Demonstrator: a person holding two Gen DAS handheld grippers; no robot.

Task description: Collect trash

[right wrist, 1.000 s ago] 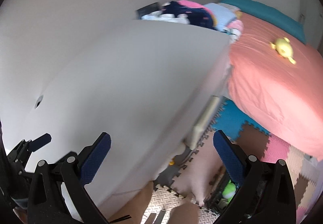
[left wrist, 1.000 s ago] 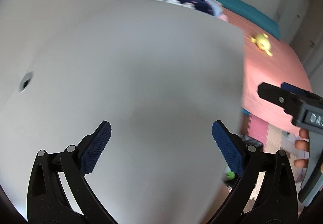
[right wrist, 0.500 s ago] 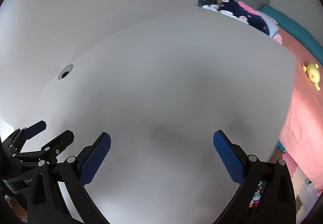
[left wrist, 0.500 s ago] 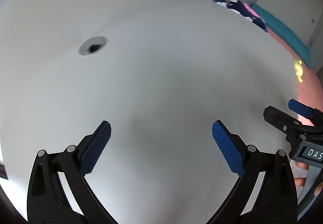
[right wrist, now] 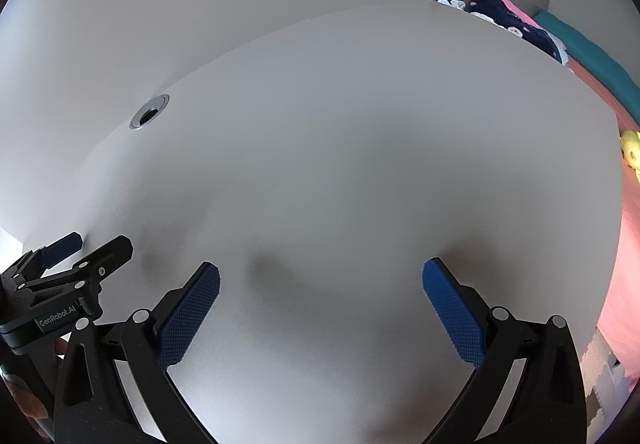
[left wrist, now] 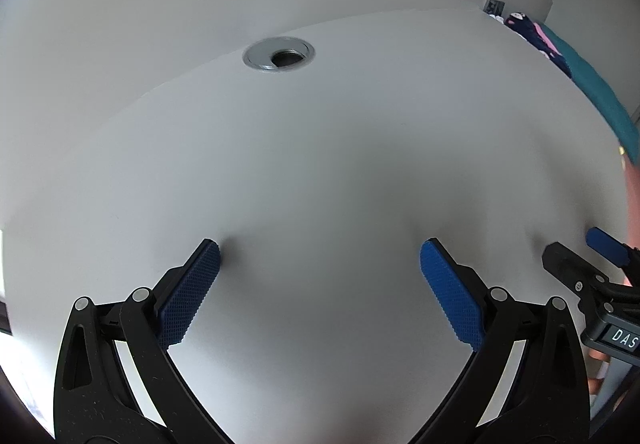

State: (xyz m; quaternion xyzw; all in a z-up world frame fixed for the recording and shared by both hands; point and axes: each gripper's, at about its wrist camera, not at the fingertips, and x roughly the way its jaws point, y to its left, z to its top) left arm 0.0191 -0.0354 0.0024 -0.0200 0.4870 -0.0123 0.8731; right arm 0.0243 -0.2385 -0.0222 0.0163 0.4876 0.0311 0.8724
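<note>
left gripper point(left wrist: 320, 264): fingers spread, nothing between | right gripper point(right wrist: 320, 284): fingers spread | white surface point(left wrist: 340, 164) beneath both | grommet hole point(left wrist: 279, 55) ahead of left fingers

Grommet hole point(left wrist: 279, 57) in desk point(left wrist: 320, 164) far edge; bed point(right wrist: 628, 264) right.

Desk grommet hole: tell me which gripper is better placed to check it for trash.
Left. The left gripper faces the grommet hole almost straight ahead on the white desk. From the right gripper the hole sits far off to the left. Both are open and empty.
</note>
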